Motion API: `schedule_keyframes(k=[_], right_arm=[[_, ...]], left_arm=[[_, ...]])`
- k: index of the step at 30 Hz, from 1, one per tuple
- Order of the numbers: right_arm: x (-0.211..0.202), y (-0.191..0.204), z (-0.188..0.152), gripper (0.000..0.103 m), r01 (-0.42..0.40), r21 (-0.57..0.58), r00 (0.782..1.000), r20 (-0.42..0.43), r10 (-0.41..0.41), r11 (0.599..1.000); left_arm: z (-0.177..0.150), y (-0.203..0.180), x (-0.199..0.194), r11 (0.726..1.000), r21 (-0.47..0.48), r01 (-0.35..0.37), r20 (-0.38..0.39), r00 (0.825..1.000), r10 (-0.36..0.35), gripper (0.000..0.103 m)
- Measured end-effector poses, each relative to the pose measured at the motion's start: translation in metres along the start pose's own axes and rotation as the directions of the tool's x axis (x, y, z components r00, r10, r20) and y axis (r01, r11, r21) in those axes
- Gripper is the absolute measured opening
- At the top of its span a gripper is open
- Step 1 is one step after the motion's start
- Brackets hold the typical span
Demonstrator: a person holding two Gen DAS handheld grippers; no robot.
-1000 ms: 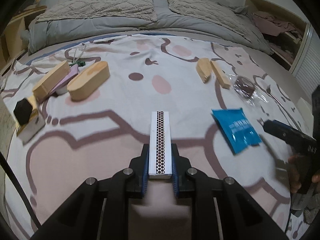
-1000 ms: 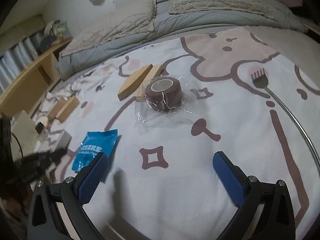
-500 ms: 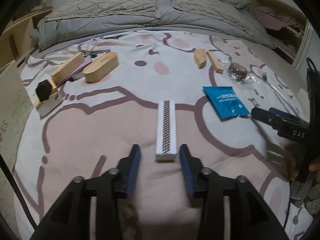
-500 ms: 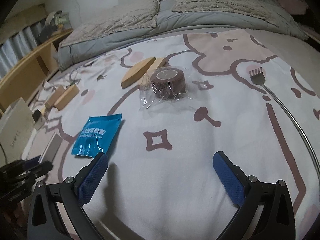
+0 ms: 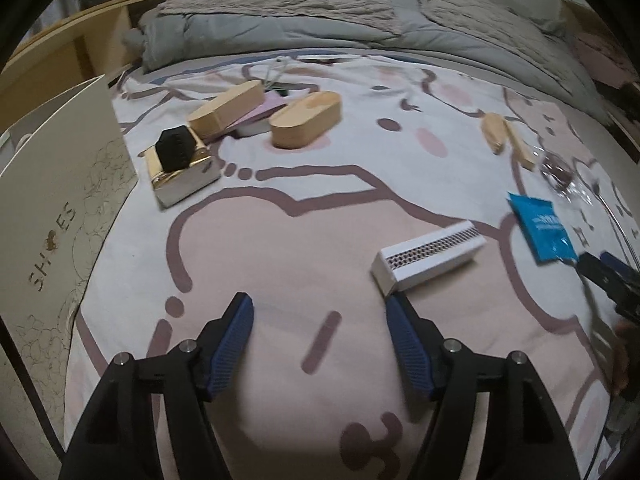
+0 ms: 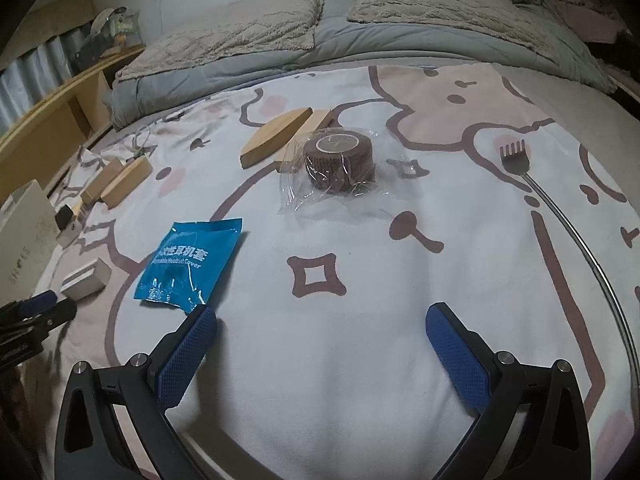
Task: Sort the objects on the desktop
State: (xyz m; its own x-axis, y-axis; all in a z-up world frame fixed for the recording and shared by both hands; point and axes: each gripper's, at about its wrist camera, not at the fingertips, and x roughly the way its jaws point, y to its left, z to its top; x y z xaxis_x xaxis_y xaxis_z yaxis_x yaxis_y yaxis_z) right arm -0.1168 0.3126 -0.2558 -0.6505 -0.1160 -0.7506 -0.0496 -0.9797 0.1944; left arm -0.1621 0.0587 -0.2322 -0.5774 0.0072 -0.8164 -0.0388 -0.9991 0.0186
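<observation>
Left wrist view puts my left gripper [image 5: 320, 316] low over the bedspread [image 5: 280, 248], its blue cross-hatched pads spread wide with nothing between them. Just beyond the right pad lies the white box [image 5: 430, 256], a long rectangular carton with a strip of dark perforated mesh along its top, turned at an angle on the fabric. The cloth is soft cotton, white and pale pink with thick brown cartoon outlines.

Far left sit a rounded wooden block [image 5: 306, 119], a second squarer wooden block [image 5: 226, 114] resting on a lilac pad [image 5: 260, 114], and a glossy gold-and-white box [image 5: 182, 170] topped by a black hexagonal cap. At the left edge a cream cardboard box [image 5: 52, 216] reads "SHOES", the O replaced by a small motif.

On the right wrist view my right gripper [image 6: 320, 346] also stands wide and empty above the cover. Near its left pad lies the blue packet [image 6: 192, 264], a shiny foil sachet with white Chinese characters and a small line that I read as "Headset Cover". Farther off, a brown tape roll [image 6: 340, 158] sits inside crinkled clear wrap, touching two pale wooden wedges [image 6: 276, 136] behind it. To the right, a metal back scratcher [image 6: 516, 160] with a forked head trails its thin rod toward me.
</observation>
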Motion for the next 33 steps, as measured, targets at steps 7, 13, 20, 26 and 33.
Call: schedule_keyframes(k=[7,13,20,26,33], right_arm=[[-0.009,0.011,-0.009,0.103,-0.017,-0.04,1.0,-0.016,0.017,0.999],[0.001,0.028,-0.006,0.103,0.059,-0.128,0.996,-0.065,-0.068,0.99],[0.013,0.021,0.01,0.103,0.078,-0.122,0.992,-0.087,-0.089,0.989],[0.018,0.011,0.015,0.103,0.089,-0.086,0.993,-0.074,-0.096,0.992],[0.016,0.014,0.012,0.103,0.102,-0.098,0.993,-0.049,-0.108,0.99]], left_arm=[[-0.002,0.0,0.005,1.0,-0.003,-0.018,0.026,0.999,0.018,0.076],[-0.002,0.004,0.005,1.0,-0.02,-0.004,0.024,1.0,0.004,0.081],[-0.002,-0.002,0.003,1.0,-0.019,0.023,0.016,1.0,-0.023,0.081],[-0.002,-0.017,-0.002,0.997,-0.018,0.075,0.005,0.997,-0.075,0.081],[0.007,-0.038,0.004,0.993,-0.052,0.11,-0.009,0.994,-0.111,0.081]])
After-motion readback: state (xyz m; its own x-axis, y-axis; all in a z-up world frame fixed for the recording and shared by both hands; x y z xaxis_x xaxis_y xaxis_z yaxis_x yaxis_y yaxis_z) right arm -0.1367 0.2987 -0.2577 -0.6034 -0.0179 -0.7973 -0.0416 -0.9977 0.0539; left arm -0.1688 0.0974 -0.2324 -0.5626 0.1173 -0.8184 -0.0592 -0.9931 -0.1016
